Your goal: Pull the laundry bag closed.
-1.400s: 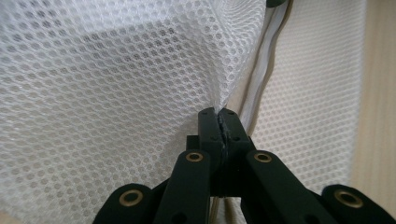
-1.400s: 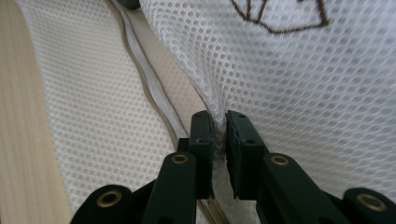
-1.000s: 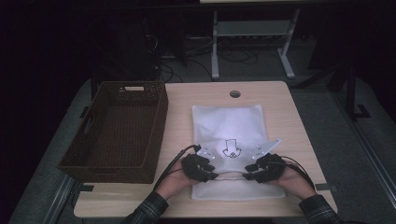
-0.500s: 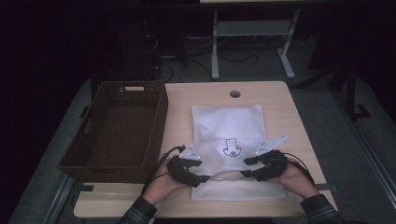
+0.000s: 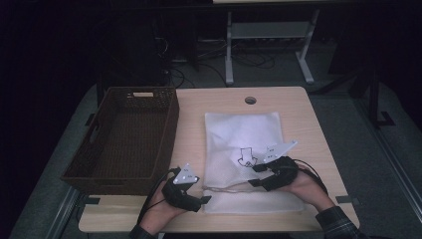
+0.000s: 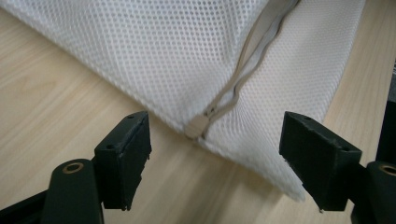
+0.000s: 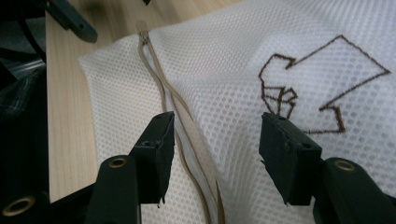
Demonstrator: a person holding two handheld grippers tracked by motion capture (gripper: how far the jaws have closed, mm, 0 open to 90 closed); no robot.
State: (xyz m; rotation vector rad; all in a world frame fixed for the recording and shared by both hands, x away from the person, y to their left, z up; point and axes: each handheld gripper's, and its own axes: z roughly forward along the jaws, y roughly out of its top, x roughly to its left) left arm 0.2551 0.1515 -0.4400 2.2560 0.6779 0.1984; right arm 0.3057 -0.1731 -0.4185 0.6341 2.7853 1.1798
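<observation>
A white mesh bag [image 5: 244, 134] with a brown stitched arrow [image 5: 245, 158] lies flat on the wooden table [image 5: 298, 109]. Its beige zipper [image 6: 243, 70] runs along the near end and stops at the bag's left edge. My left gripper [image 5: 201, 196] hovers just off that edge, and its jaws have just been opening. They stand open, with the zipper's end tab [image 6: 196, 127] lying ahead between them, untouched. My right gripper [image 5: 255, 176] hangs over the bag near the arrow [image 7: 322, 79]. Its jaws have also just been opening and stand open over the zipper [image 7: 161, 88].
A dark woven basket [image 5: 124, 134] stands empty on the table's left side, close to my left hand. A round hole [image 5: 250, 100] sits near the table's far edge. A metal frame [image 5: 268, 30] and cables lie on the floor behind.
My left gripper has slid left, from on the bag to just past its left edge. Both grippers' jaws have spread wider. The right hand has lifted slightly.
</observation>
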